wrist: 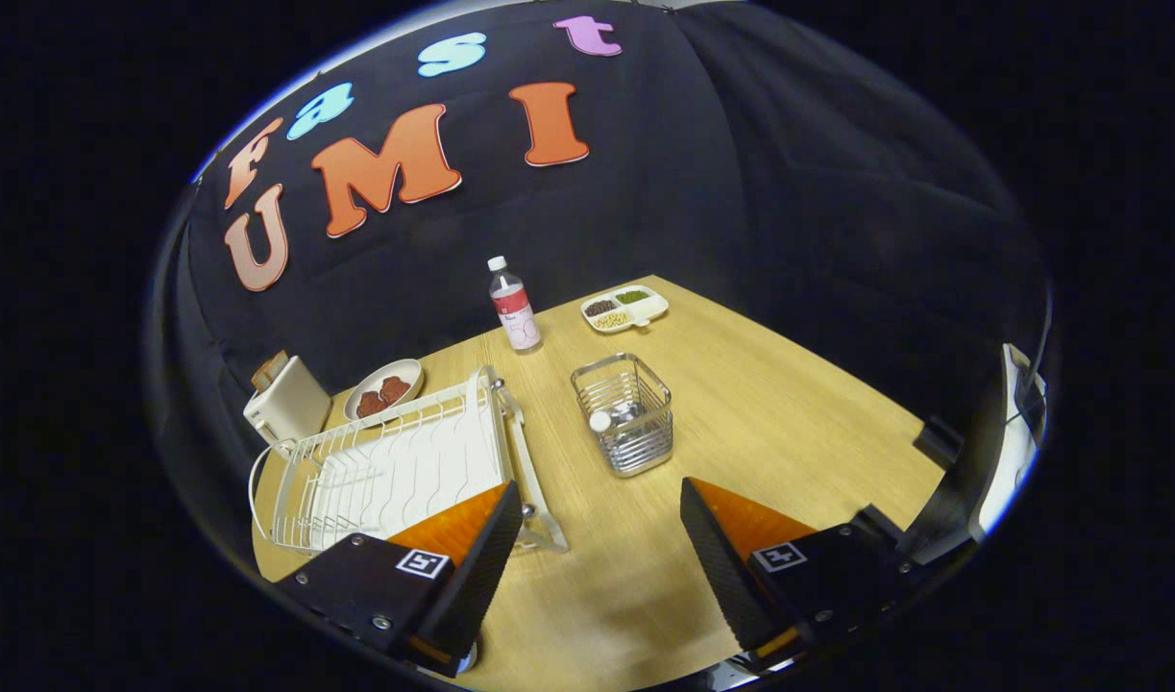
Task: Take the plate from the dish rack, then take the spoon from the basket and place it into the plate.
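Your gripper hangs wide open and empty over the table, with the white plate lying in the dish rack at ten o'clock, so a careless reach could snag the rack's wires.

Single fisheye view, mounted on the gripper, looking forward and down along its two spread fingers from above the near edge of the wooden table. It faces the booth's black cloth wall across the table. Dish rack and wire basket lie close ahead; bottle farther off.
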`<act>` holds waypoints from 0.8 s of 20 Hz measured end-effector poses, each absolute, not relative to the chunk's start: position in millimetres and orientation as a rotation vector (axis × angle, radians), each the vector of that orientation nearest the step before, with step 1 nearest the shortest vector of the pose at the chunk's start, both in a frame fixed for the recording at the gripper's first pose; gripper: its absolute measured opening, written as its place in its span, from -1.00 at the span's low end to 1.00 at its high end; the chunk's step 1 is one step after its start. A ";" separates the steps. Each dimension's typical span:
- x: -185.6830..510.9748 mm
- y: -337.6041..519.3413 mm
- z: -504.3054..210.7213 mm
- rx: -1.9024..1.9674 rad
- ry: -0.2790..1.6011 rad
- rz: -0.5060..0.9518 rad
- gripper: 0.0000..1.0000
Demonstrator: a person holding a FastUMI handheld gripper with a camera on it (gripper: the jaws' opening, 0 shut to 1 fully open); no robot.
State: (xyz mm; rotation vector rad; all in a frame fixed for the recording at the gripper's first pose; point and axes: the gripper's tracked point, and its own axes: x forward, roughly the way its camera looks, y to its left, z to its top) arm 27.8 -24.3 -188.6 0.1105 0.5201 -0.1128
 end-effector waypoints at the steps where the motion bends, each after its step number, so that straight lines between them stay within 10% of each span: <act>1: 39.5 -27.3 -184.1 0.080 0.483 -0.101 0.97; 8: 96.7 -30.4 -194.8 -0.188 0.329 0.004 0.74; 16: 114.7 -31.8 -232.9 -0.137 0.347 0.070 -0.32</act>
